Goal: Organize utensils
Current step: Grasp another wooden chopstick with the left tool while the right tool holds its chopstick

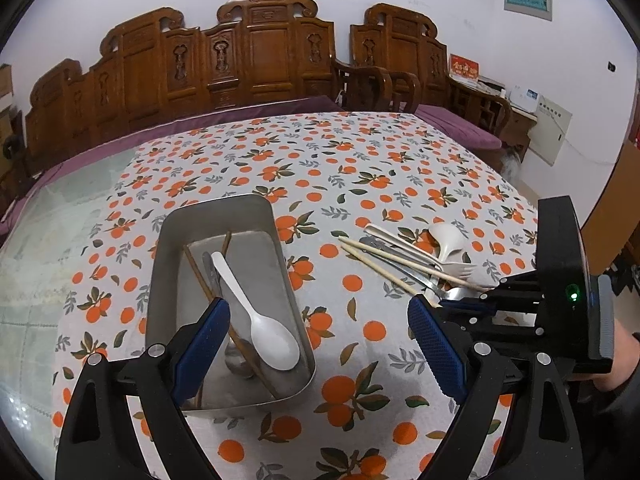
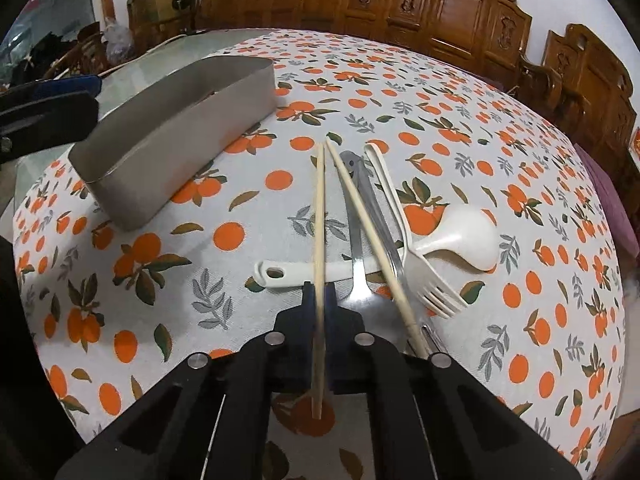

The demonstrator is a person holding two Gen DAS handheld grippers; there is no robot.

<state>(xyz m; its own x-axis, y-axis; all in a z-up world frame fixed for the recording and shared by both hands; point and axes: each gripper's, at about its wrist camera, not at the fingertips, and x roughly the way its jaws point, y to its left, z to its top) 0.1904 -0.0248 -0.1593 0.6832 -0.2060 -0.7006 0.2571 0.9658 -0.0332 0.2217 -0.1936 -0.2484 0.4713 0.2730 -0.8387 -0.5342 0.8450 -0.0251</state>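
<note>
right gripper [image 2: 319,294] is clamping the pale wooden chopstick [image 2: 319,216] lying across the white plastic ladle [image 2: 460,240] in the utensil pile. lift straight up w/o snagging its twin chopstick [image 2: 368,236], then carry to the rectangular steel tray [image 1: 168,248]. left gripper [image 1: 320,344] is hanging over the tray, jaws apart, empty.

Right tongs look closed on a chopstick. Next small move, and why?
Probably lift it straight up a little. The right tongs are shut on the left chopstick, which lies across the white spoon in the pile; rising first should clear it before carrying it to the metal tray, where the left tongs are open.
</note>
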